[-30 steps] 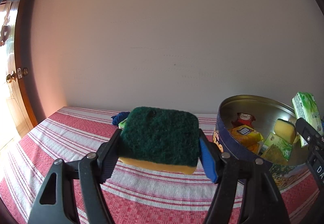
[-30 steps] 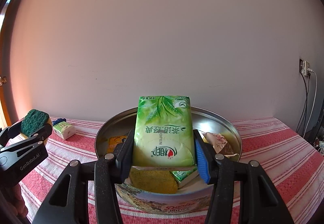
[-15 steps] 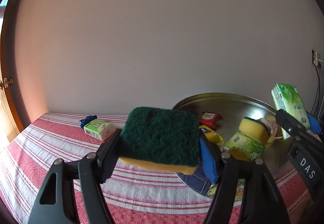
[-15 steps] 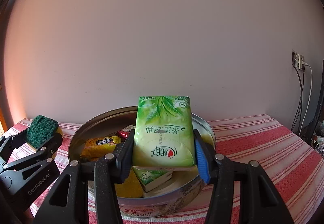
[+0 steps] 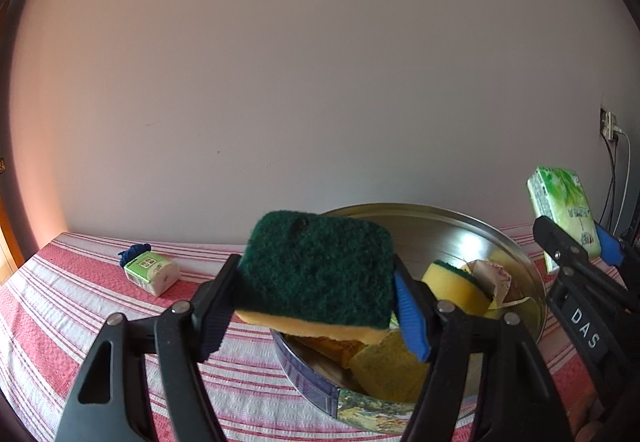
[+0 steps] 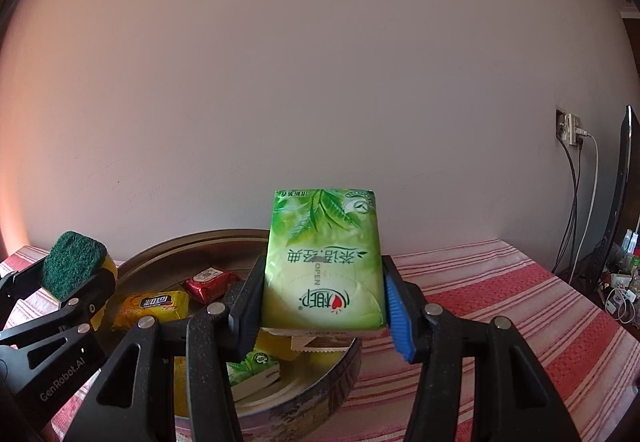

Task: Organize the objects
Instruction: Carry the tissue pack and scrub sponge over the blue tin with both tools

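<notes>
My left gripper (image 5: 316, 302) is shut on a green-topped yellow sponge (image 5: 316, 270), held in the air at the left rim of a round metal tin (image 5: 452, 226). My right gripper (image 6: 320, 306) is shut on a green tissue pack (image 6: 324, 258), lifted over the tin's (image 6: 172, 254) right side. Each gripper shows in the other's view: the sponge (image 6: 72, 266) at the left, the tissue pack (image 5: 564, 210) at the right. Inside the tin lie another sponge (image 5: 456, 282), a yellow packet (image 6: 154, 302), a red packet (image 6: 210, 282) and a small green pack (image 6: 256, 366).
A red and white striped cloth (image 5: 80, 326) covers the table. A small green tissue pack (image 5: 152, 274) and a blue object (image 5: 132, 252) lie at the far left by the wall. At the right are a wall socket with cables (image 6: 572, 130) and a dark screen edge (image 6: 624, 178).
Both grippers have shifted sideways with their loads: the tin slid left in both views and now sits under the sponge. The door frame left the left view. Grips unchanged.
</notes>
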The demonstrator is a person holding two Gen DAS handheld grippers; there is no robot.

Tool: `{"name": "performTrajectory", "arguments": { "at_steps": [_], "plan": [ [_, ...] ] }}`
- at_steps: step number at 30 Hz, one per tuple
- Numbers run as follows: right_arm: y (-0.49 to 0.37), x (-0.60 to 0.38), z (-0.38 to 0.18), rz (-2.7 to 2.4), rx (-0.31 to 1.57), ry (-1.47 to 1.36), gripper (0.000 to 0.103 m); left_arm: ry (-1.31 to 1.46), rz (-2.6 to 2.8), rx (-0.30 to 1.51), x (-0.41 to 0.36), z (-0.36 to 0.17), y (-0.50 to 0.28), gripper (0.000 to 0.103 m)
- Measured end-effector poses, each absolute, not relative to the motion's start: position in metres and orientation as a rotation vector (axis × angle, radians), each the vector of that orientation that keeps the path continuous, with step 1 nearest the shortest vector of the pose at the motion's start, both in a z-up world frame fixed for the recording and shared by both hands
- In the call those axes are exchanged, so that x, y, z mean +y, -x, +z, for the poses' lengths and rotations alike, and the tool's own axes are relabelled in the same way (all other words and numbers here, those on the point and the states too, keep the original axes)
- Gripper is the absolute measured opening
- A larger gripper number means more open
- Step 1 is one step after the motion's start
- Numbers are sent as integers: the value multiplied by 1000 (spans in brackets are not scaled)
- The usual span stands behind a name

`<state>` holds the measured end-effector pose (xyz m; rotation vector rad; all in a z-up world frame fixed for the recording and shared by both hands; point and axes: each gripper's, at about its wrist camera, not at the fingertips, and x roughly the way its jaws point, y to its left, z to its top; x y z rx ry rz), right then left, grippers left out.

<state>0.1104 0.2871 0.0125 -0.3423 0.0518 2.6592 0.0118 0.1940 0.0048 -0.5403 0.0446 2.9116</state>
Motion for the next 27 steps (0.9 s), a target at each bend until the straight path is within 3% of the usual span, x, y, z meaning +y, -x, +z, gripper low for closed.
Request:
{"name": "performTrajectory", "arguments": {
  "at_steps": [27],
  "plan": [
    [-77, 301, -2, 2565, 9, 393, 55, 658, 2821, -11, 212, -15, 26, 70]
  ]
}}
